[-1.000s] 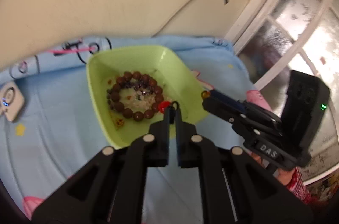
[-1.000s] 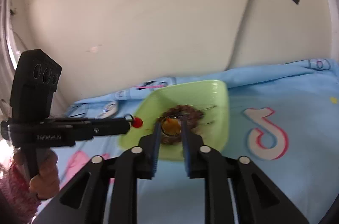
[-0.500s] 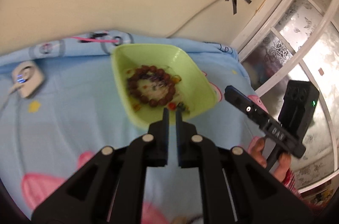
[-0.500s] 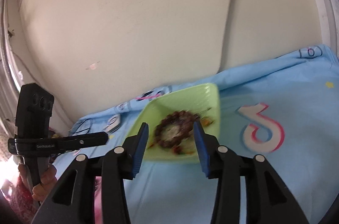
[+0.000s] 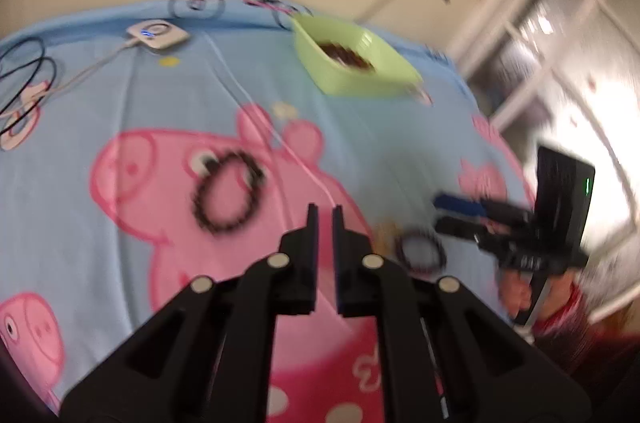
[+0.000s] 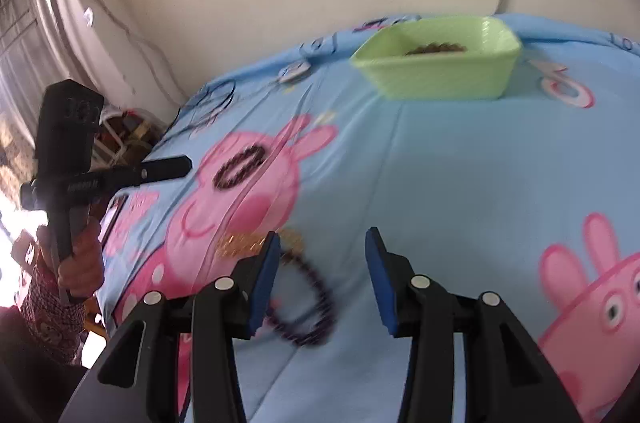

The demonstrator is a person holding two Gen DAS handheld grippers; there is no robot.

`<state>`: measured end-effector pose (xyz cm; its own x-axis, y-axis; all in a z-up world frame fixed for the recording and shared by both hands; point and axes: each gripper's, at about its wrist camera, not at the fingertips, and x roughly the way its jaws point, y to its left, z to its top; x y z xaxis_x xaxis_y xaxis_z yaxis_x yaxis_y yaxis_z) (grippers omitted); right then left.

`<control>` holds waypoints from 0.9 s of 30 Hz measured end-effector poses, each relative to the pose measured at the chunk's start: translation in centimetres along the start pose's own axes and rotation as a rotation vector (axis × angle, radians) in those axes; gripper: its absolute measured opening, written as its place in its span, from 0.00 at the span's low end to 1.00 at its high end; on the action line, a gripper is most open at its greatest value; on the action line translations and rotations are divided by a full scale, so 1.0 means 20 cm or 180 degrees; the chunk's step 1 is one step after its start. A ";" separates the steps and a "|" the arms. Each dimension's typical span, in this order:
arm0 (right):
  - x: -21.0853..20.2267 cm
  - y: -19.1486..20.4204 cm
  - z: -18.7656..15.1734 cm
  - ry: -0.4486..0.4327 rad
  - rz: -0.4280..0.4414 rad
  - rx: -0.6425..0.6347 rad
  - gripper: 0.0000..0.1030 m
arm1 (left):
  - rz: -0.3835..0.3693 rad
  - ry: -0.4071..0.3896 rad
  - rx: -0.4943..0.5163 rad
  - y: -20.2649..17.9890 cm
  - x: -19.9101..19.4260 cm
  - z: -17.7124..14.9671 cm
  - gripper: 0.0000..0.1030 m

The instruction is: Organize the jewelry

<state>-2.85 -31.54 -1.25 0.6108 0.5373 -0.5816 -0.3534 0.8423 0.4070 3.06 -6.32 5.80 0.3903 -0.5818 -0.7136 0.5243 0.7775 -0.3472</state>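
everything is smeared by motion blur, so single beads are hard to make out. the left claw (image 5: 325,213) hangs over the blue cartoon bedsheet (image 5: 120,95), its jaws a narrow slit and opening, nothing between them; a dark bead bracelet (image 5: 228,193) lies just ahead. the right claw (image 6: 322,243) stands clearly parted and empty above a purple bead bracelet (image 6: 308,307), partly hidden behind its left finger. far back, the green tray (image 6: 440,71) holds more beads.

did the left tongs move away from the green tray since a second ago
Yes. The left tongs have pulled back from the green tray, now far off near the wall.
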 end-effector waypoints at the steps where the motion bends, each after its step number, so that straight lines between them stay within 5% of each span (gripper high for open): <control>1: 0.01 0.02 0.00 0.0036 0.0003 -0.0011 0.22 | 0.0050 0.0016 0.0135 -0.05 0.01 -0.05 0.24; 2: 0.03 0.04 0.00 0.0075 -0.0002 -0.0011 0.22 | 0.0094 0.0008 0.0245 -0.09 0.02 -0.09 0.48; 3: 0.04 0.04 0.00 0.0097 0.0000 0.0002 0.22 | 0.0112 -0.0011 0.0294 -0.11 0.02 -0.12 0.58; 8: 0.09 0.09 -0.03 0.0256 0.0264 0.0115 0.22 | 0.0266 0.0065 0.0598 -0.21 0.11 -0.21 0.62; 11: 0.05 0.15 -0.08 0.0335 0.0657 0.0036 0.22 | 0.0624 0.0226 0.0705 -0.20 0.21 -0.21 0.34; 15: -0.04 0.19 -0.14 0.0224 0.0967 -0.0078 0.22 | 0.0653 0.0151 0.0446 -0.08 0.21 -0.12 0.22; 21: -0.05 0.15 -0.04 -0.0014 0.0081 -0.0117 0.22 | 0.0415 0.0032 0.0185 0.00 0.15 -0.08 0.22; 27: 0.07 0.17 -0.02 0.0158 -0.0129 -0.0418 0.22 | 0.0255 0.0174 0.0354 -0.08 0.17 -0.09 0.38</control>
<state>-3.41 -27.85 -0.89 0.5918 0.5016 -0.6310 -0.4209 0.8599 0.2888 2.18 -9.03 2.81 0.3940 -0.5028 -0.7694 0.5749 0.7879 -0.2205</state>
